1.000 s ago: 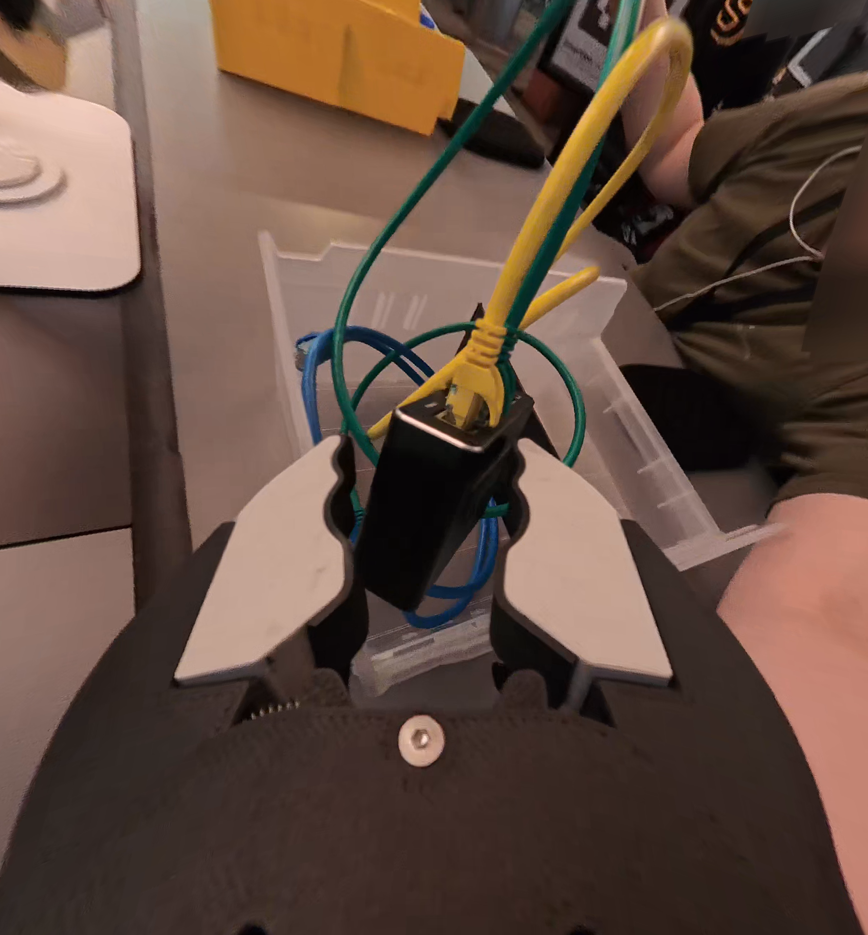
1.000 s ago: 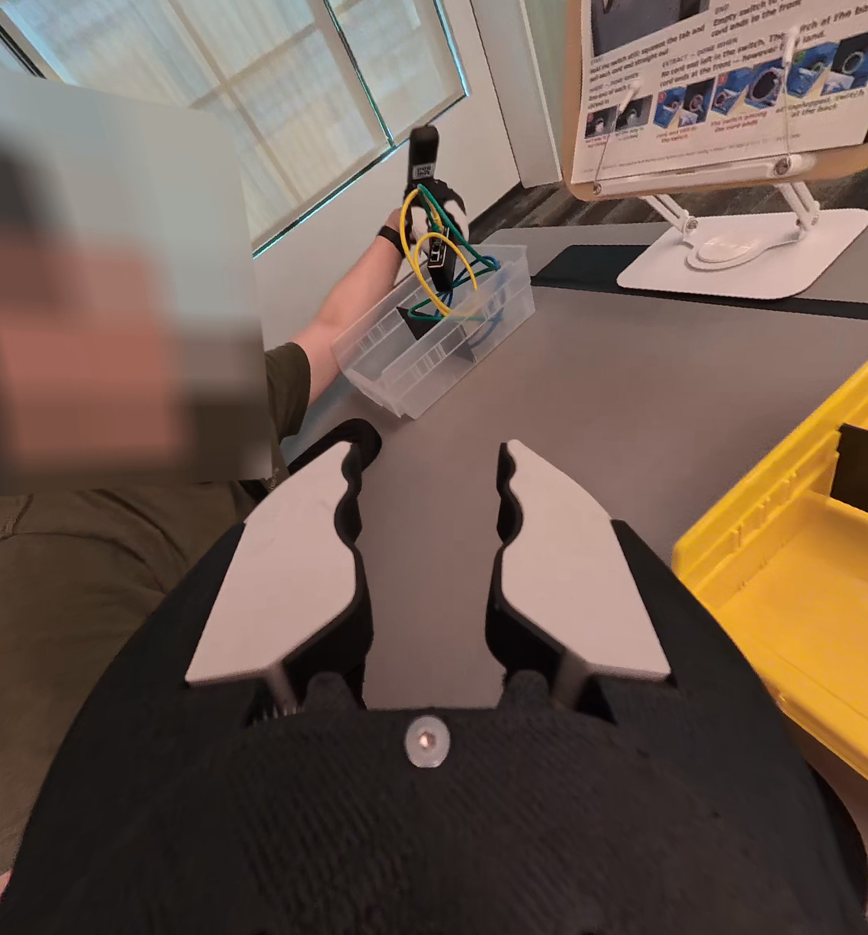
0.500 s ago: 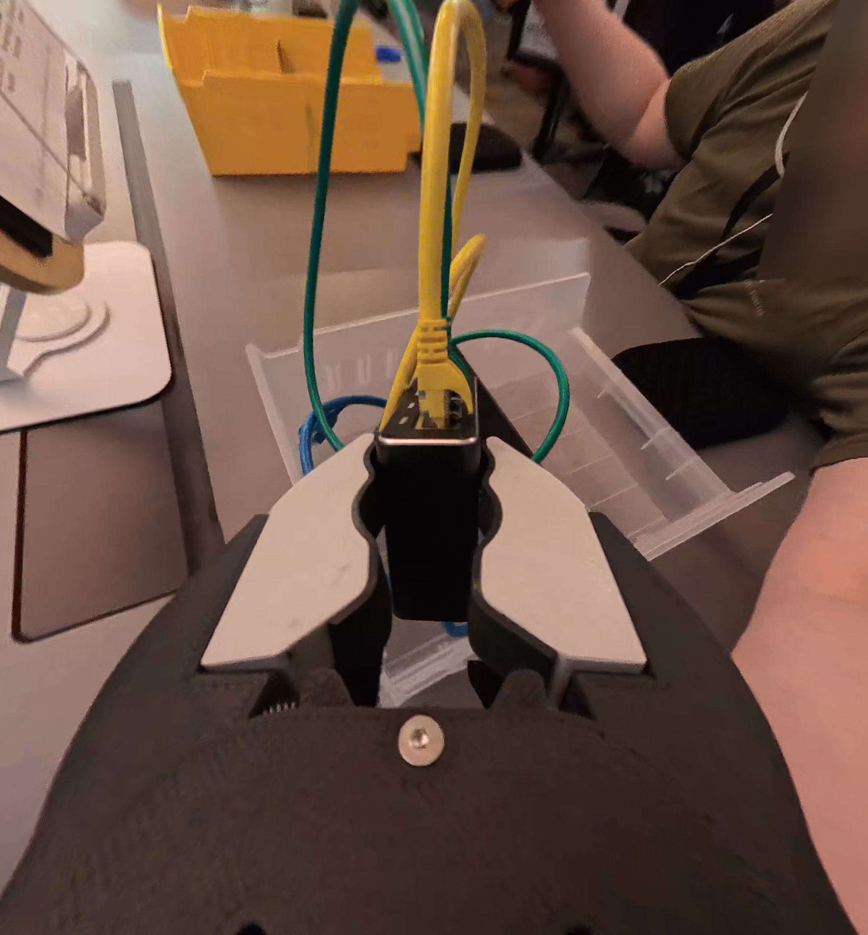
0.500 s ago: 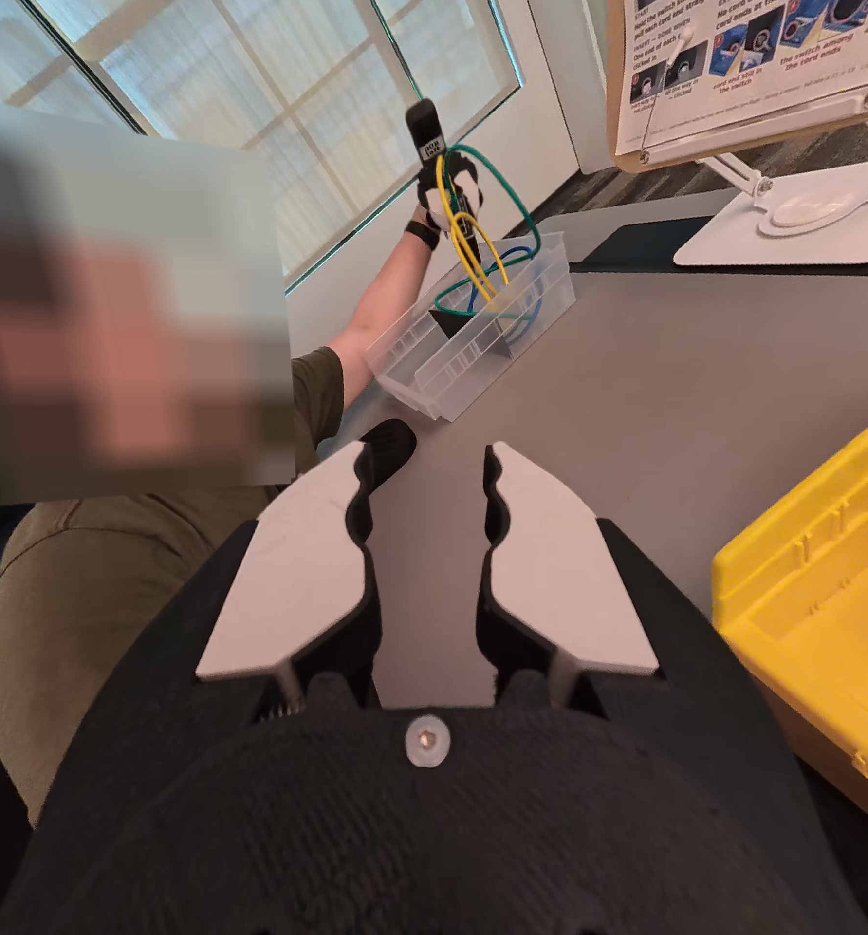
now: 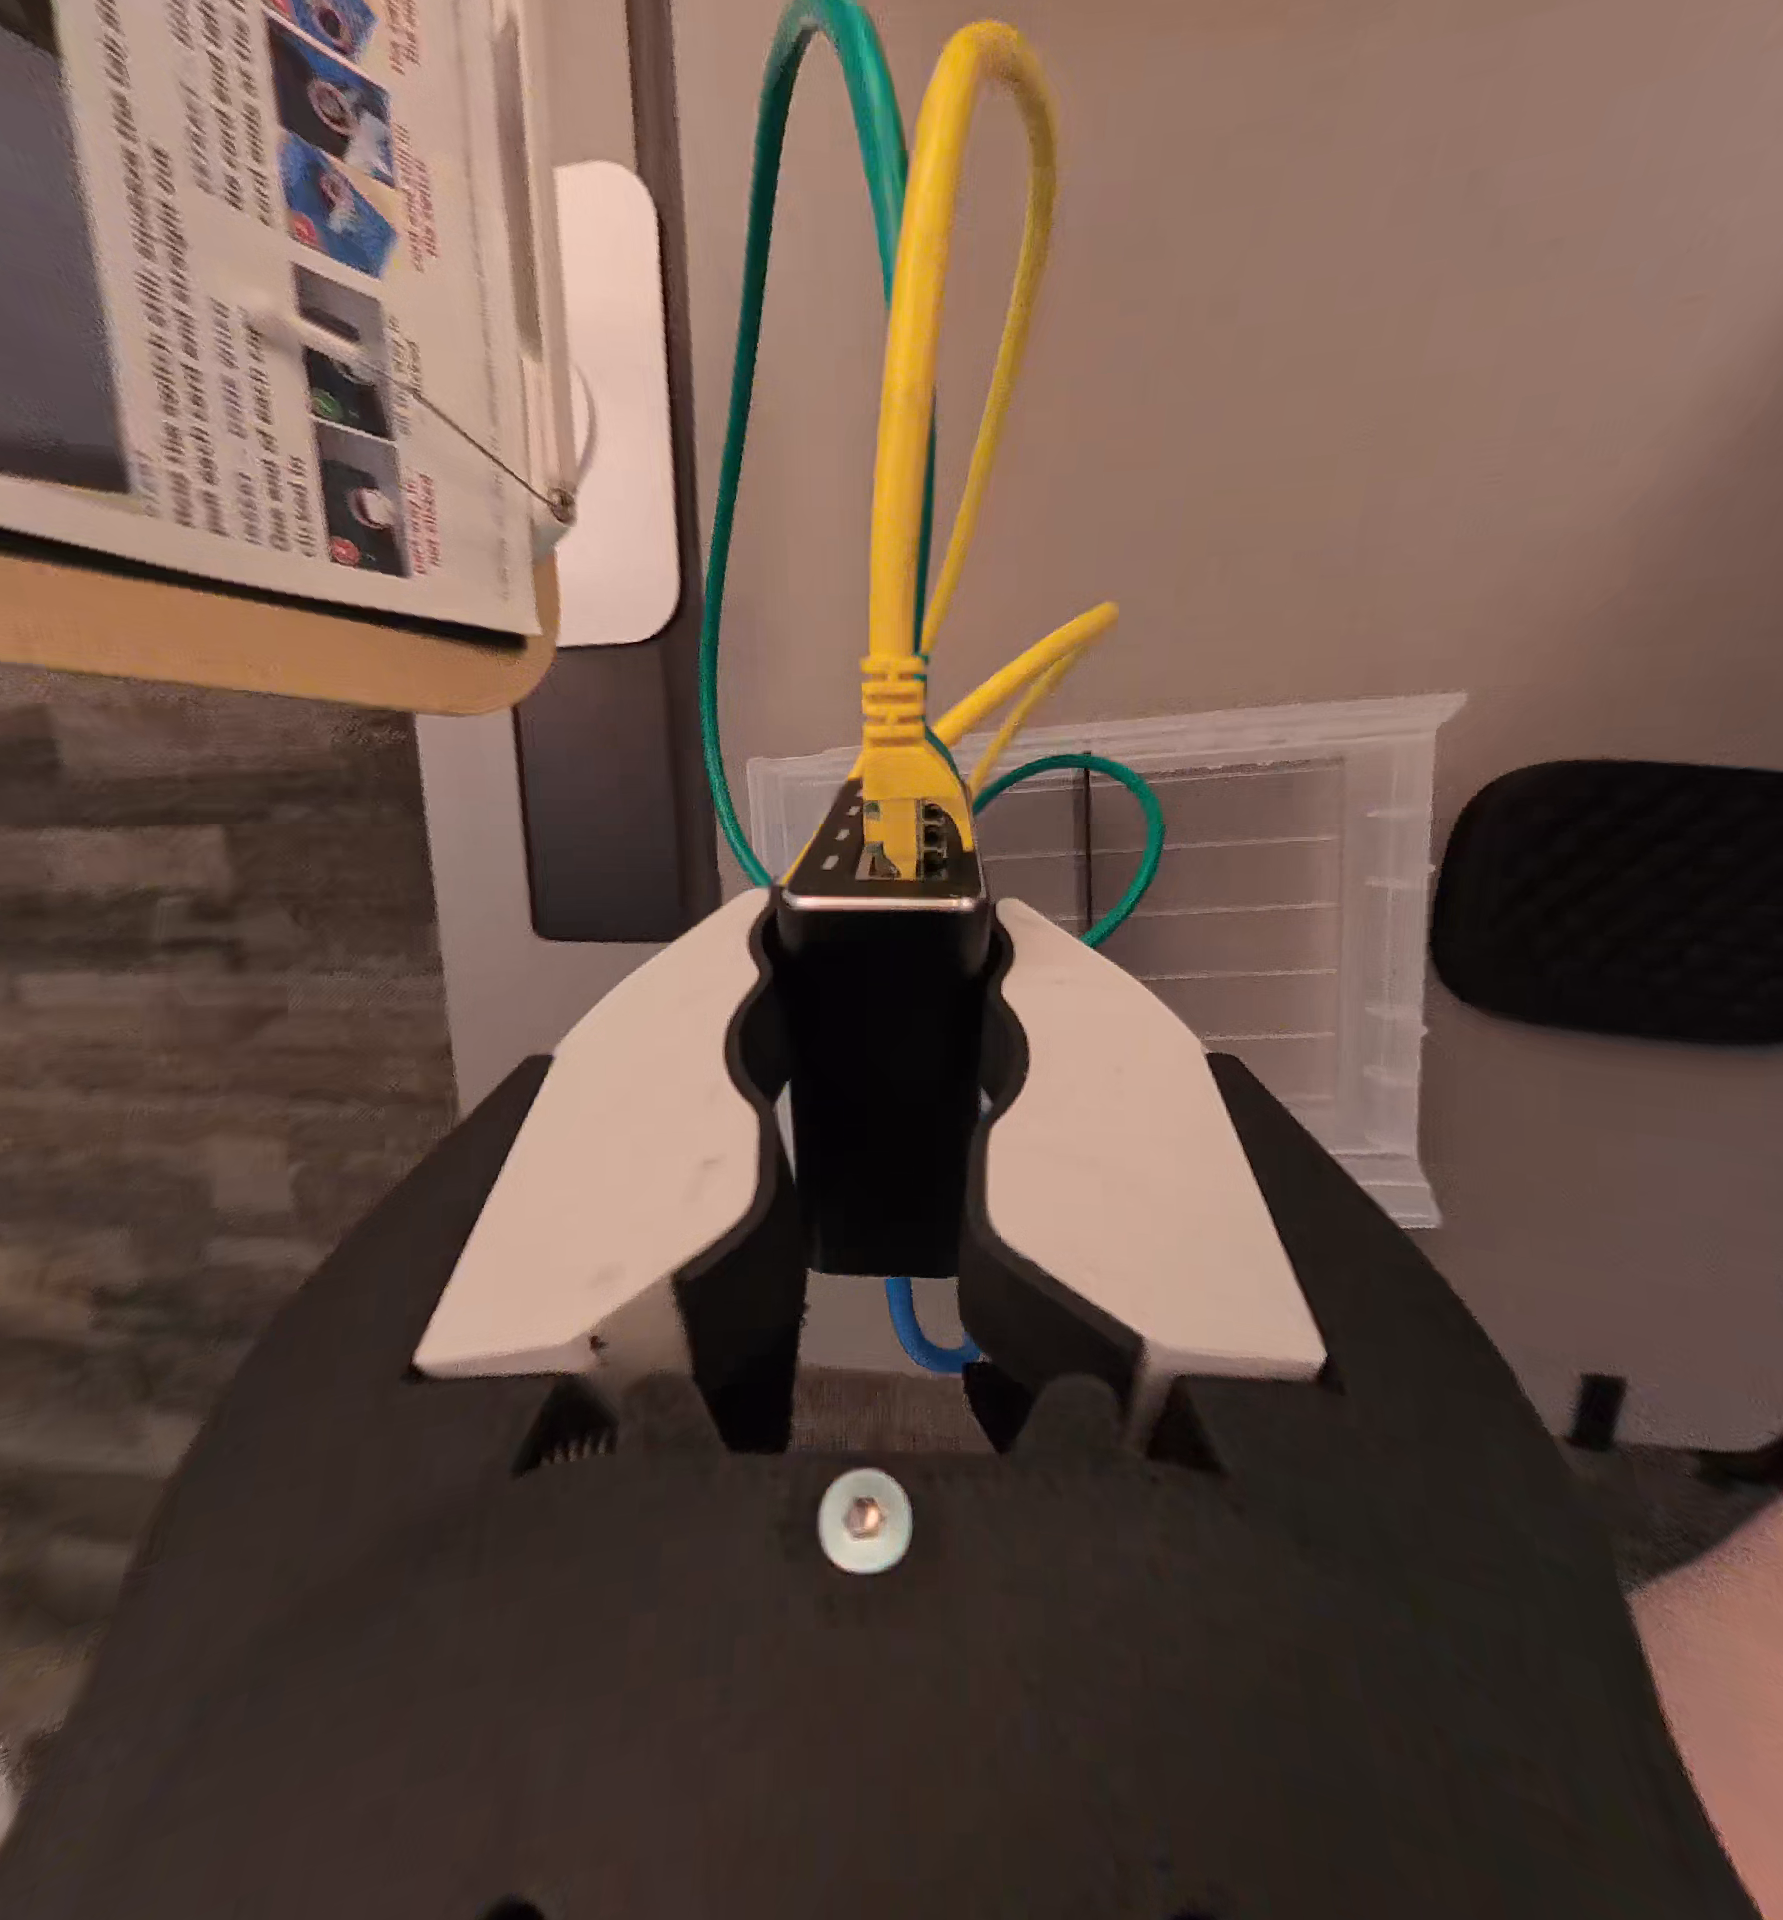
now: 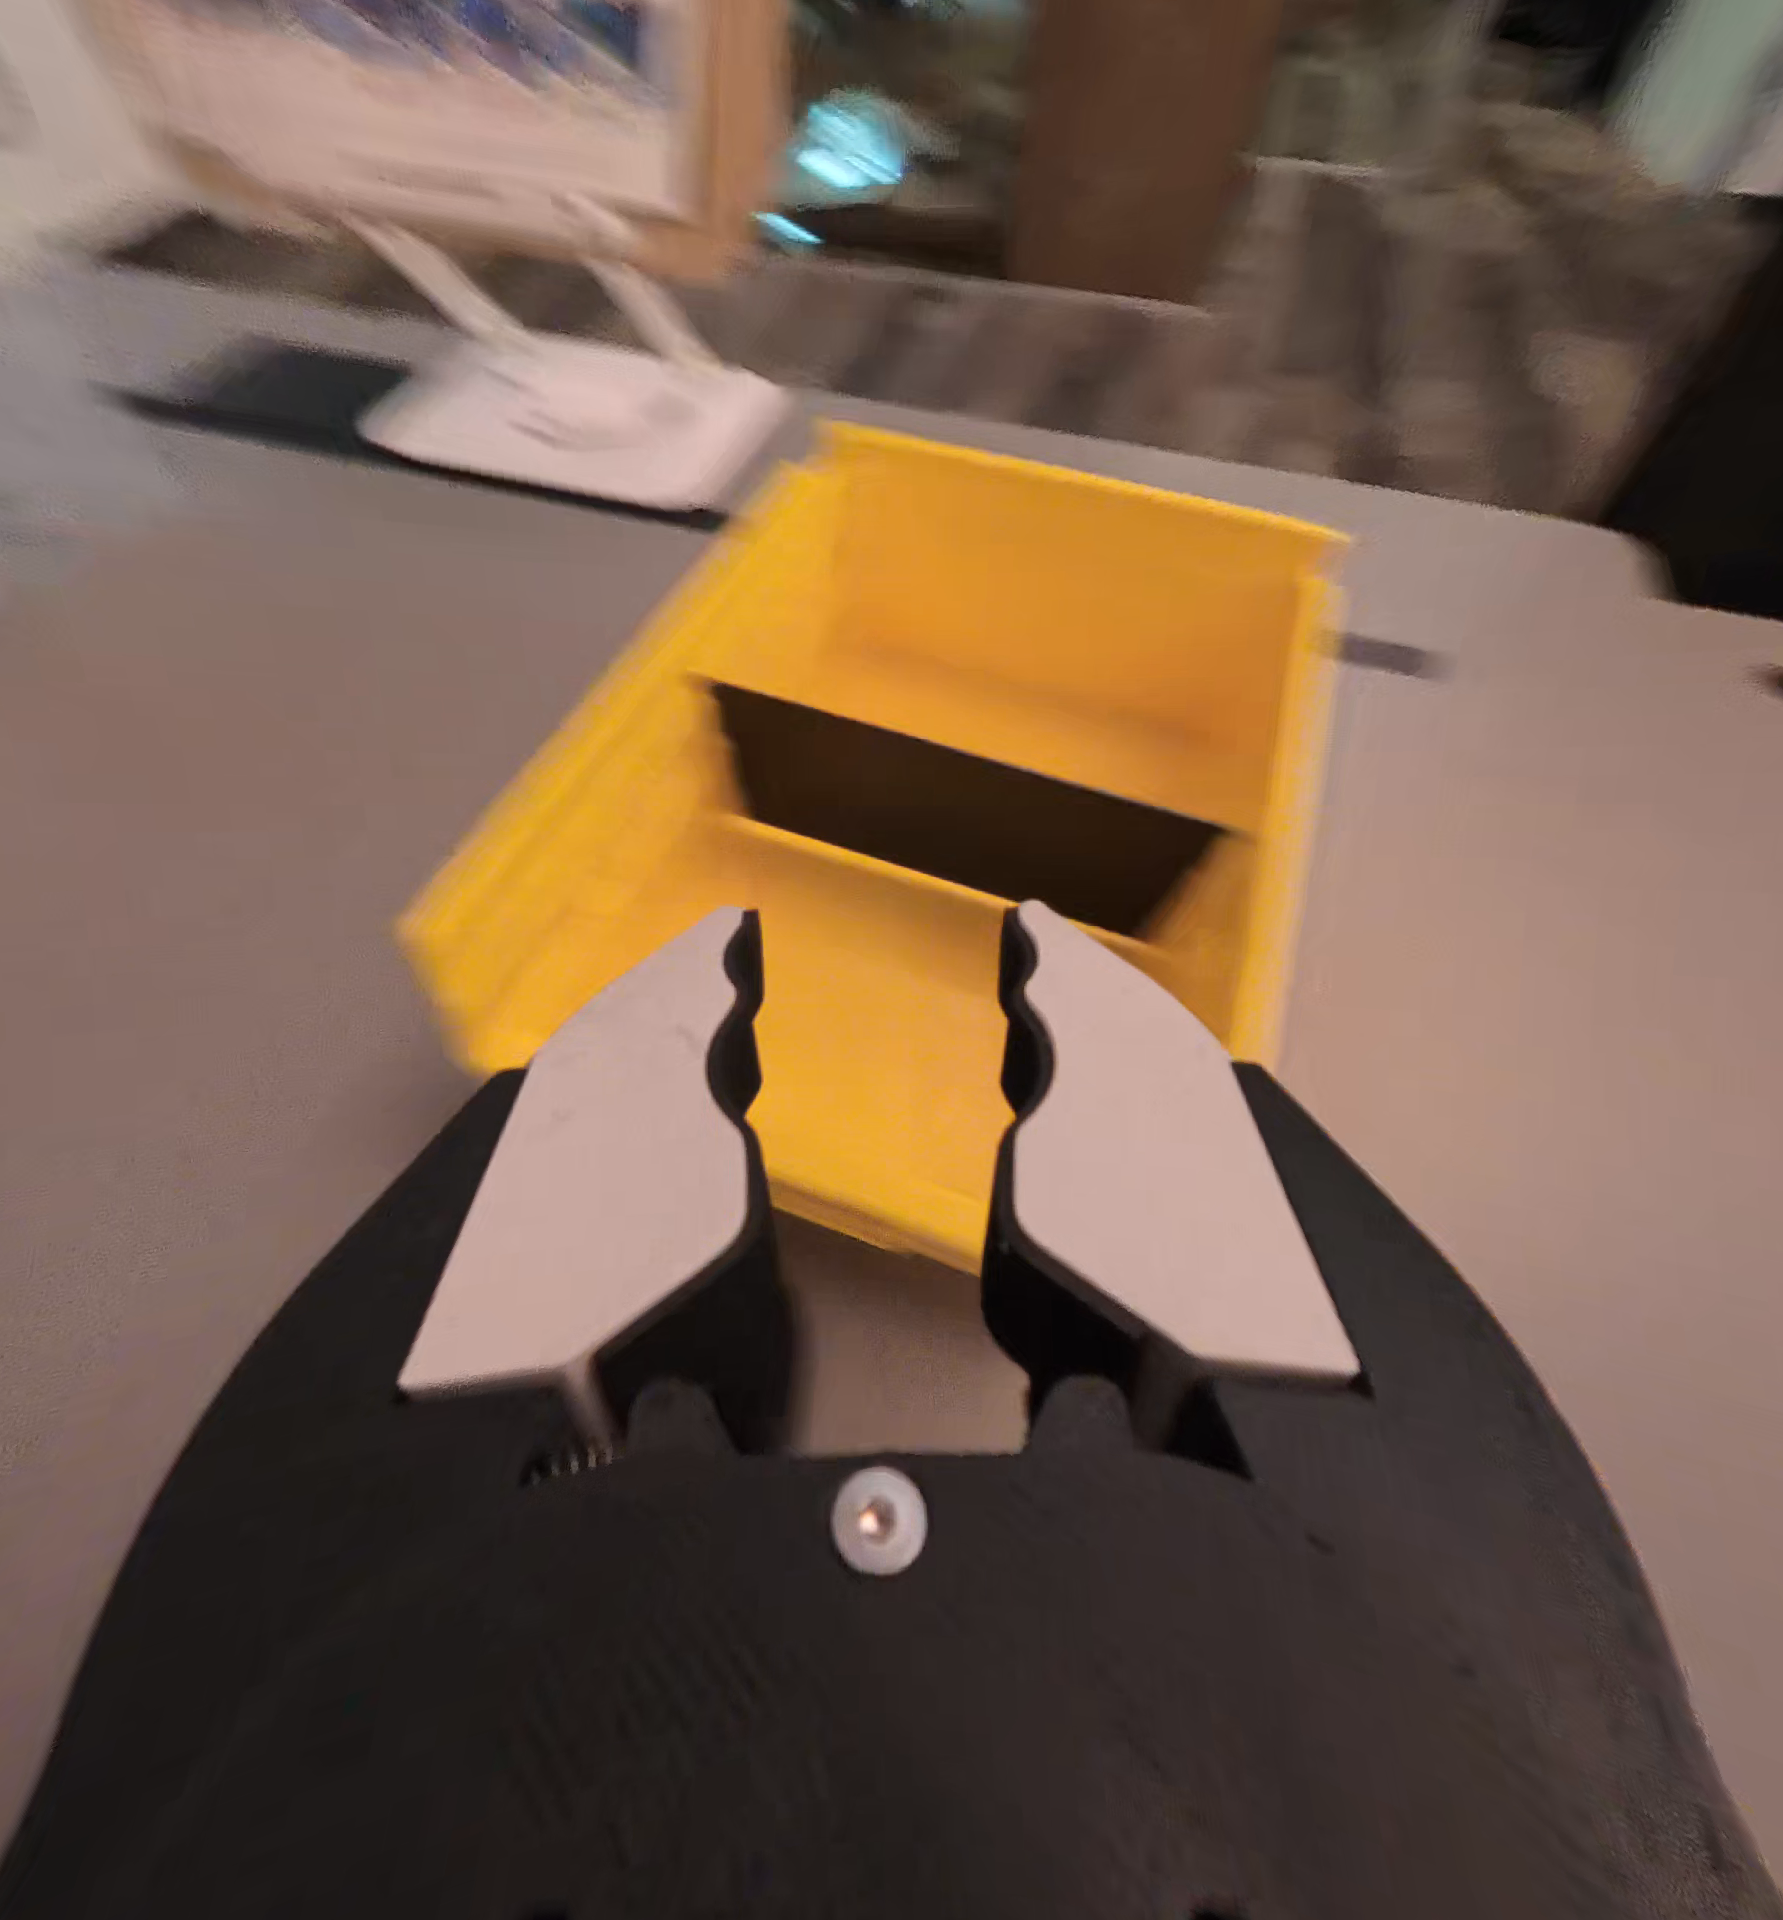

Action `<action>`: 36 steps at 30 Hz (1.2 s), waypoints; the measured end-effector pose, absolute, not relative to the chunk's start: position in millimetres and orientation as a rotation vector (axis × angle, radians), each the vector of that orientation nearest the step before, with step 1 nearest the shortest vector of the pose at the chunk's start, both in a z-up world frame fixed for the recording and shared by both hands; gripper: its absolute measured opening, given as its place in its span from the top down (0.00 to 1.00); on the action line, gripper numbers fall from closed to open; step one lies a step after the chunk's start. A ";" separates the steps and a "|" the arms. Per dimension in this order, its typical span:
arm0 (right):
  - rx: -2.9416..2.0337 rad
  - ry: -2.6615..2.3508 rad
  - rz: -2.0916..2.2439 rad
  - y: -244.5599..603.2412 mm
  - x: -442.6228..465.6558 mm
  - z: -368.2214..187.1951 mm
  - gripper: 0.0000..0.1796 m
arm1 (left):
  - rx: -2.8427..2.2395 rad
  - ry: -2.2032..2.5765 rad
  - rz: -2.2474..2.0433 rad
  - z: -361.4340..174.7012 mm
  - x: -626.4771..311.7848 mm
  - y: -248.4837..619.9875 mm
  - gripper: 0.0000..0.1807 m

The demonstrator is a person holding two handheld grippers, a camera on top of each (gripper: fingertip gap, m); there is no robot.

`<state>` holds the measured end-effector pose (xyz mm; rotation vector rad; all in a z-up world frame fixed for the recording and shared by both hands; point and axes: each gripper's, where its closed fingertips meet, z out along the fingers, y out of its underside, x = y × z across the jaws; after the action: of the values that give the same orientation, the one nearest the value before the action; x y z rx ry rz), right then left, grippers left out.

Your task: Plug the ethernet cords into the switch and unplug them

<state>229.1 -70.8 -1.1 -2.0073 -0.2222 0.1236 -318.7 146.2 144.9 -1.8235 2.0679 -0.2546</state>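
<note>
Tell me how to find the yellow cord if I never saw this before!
Start at the left claw, shut on a black switch held above a clear bin. Look at the switch's port end, facing away from the camera. The yellow cord is plugged in there, looping up beside a thinner green cord; a blue one peeks out underneath.

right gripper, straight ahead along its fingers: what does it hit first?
Probably the yellow bin: the open right gripper points into its near compartment, so the floor there or the dark divider comes first. Motion blur leaves depth unclear.
</note>
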 end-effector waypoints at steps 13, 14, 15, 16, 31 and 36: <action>-2.520 -0.038 0.140 -34.6 310.2 -107.5 0.87 | -1.735 1.828 0.196 334.4 -182.8 84.1 0.82; -2.513 -0.047 0.084 -32.5 312.3 -108.7 0.92 | -1.714 1.813 0.202 348.3 -170.1 77.7 0.82; -2.513 -0.015 0.053 -31.8 315.4 -108.8 0.97 | -1.695 1.797 0.204 361.1 -158.3 72.0 0.82; -2.517 0.022 0.049 -31.8 317.6 -108.9 0.97 | -1.680 1.782 0.204 371.9 -148.1 66.9 0.82; -2.329 0.179 -0.160 -33.9 368.9 -87.3 0.77 | -1.356 1.352 -0.180 249.3 -71.1 58.1 0.82; -1.943 -0.072 -0.138 -33.1 317.8 5.3 0.74 | -1.306 1.340 -0.124 142.4 -78.5 47.6 0.82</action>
<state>317.8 -33.1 5.3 -1.9425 -0.0723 -0.1380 -78.5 47.6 142.4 -1.3065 1.3404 -0.1243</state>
